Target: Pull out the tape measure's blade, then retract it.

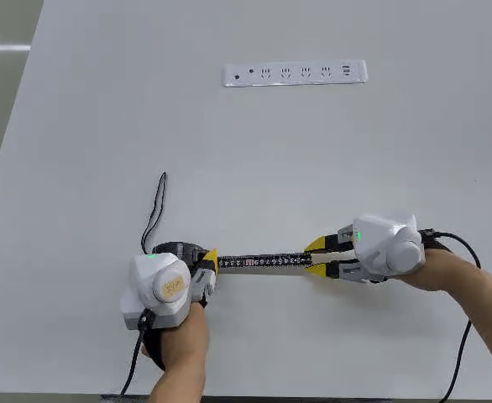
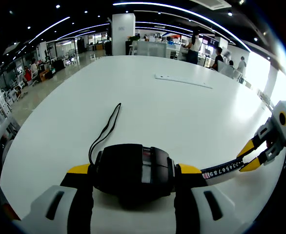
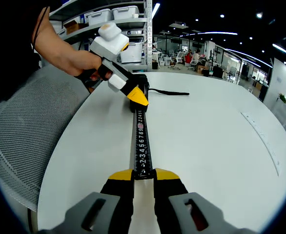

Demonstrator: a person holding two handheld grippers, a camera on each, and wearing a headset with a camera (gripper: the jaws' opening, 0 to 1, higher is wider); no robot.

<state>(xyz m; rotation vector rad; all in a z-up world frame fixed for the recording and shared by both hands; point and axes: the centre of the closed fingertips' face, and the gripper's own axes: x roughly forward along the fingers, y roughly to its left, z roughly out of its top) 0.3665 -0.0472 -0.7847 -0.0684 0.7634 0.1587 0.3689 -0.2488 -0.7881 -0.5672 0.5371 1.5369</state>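
Head view: my left gripper [image 1: 184, 257] clamps the tape measure [image 1: 175, 248] on the table [image 1: 103, 126]. My right gripper [image 1: 317, 257] pinches the drawn-out blade [image 1: 263, 261].
Left gripper view: the case sits between my jaws.
Right gripper view: if this pinch slips, the blade could whip back. The jaws hide the end hook.

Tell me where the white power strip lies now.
In the head view the power strip lies at the far side of the table, well beyond the pulled-out blade.
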